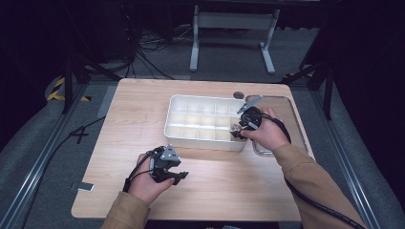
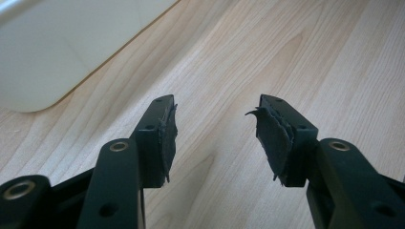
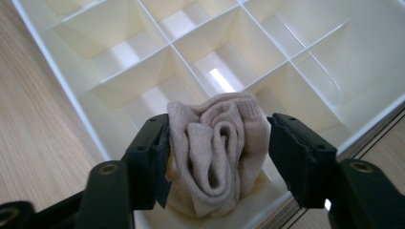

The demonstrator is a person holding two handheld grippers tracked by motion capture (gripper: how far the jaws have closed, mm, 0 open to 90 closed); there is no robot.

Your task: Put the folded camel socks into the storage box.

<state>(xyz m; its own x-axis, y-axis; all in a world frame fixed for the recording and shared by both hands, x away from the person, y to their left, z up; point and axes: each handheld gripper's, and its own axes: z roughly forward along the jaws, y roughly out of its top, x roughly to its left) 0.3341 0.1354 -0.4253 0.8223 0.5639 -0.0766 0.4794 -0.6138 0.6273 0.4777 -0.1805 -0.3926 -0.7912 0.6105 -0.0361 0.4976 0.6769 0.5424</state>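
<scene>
A white divided organizer tray (image 1: pixel 191 125) sits on the wooden table (image 1: pixel 138 124). At the tray's near right corner compartment, the right gripper (image 3: pixel 217 148) is clamped on a rolled beige sock (image 3: pixel 215 143). Nearer the person than the tray, the left gripper (image 2: pixel 215 136) hovers with jaws apart, holding nothing.

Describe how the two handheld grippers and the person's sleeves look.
Both grippers are black, with two blocky jaws lined with dark, frayed rubbery pads and brass-coloured pivot bolts. The left gripper carries a grey three-cornered plate on top, as does the right gripper. A black cable trails from each along the forearm. The sleeves are tan and long, reaching the wrists.
</scene>
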